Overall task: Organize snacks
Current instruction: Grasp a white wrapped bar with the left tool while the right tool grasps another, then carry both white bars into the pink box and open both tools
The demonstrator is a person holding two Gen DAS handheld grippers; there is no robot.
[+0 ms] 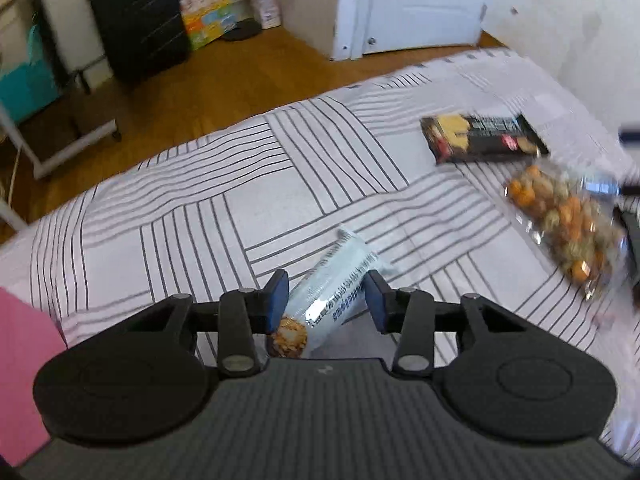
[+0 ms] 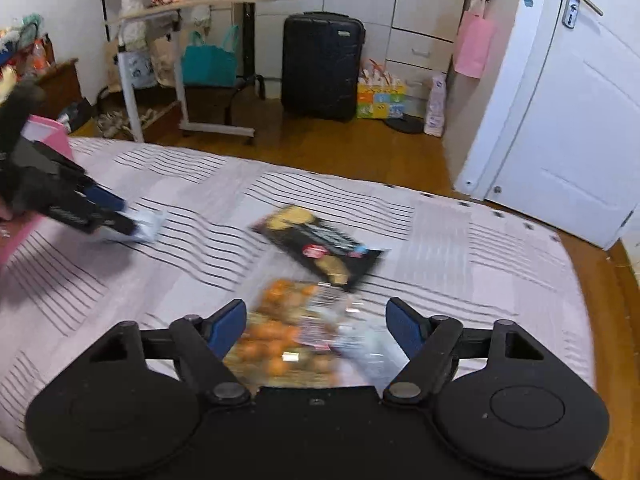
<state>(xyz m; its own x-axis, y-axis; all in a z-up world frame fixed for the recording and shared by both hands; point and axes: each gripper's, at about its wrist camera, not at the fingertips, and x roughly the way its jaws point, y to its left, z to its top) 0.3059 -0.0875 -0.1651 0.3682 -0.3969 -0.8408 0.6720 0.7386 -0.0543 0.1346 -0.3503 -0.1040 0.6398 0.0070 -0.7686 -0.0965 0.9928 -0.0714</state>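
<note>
A white-wrapped snack bar (image 1: 340,276) sits between the blue pads of my left gripper (image 1: 326,300), which is shut on it just over the striped bedspread (image 1: 240,208). The right wrist view shows that left gripper (image 2: 124,216) at the far left, with the bar's white end (image 2: 150,222) sticking out. My right gripper (image 2: 316,324) stands open around a clear bag of orange and green nuts (image 2: 288,332) that lies on the bed. Its pads are at the bag's sides, and no pressing shows. A black biscuit packet (image 2: 320,248) lies just beyond the bag.
A pink container (image 1: 24,360) stands at the bed's left edge. Past the bed's far edge is a wooden floor (image 2: 340,144) with a black suitcase (image 2: 320,64), a rolling table (image 2: 180,60) and a white door (image 2: 560,120).
</note>
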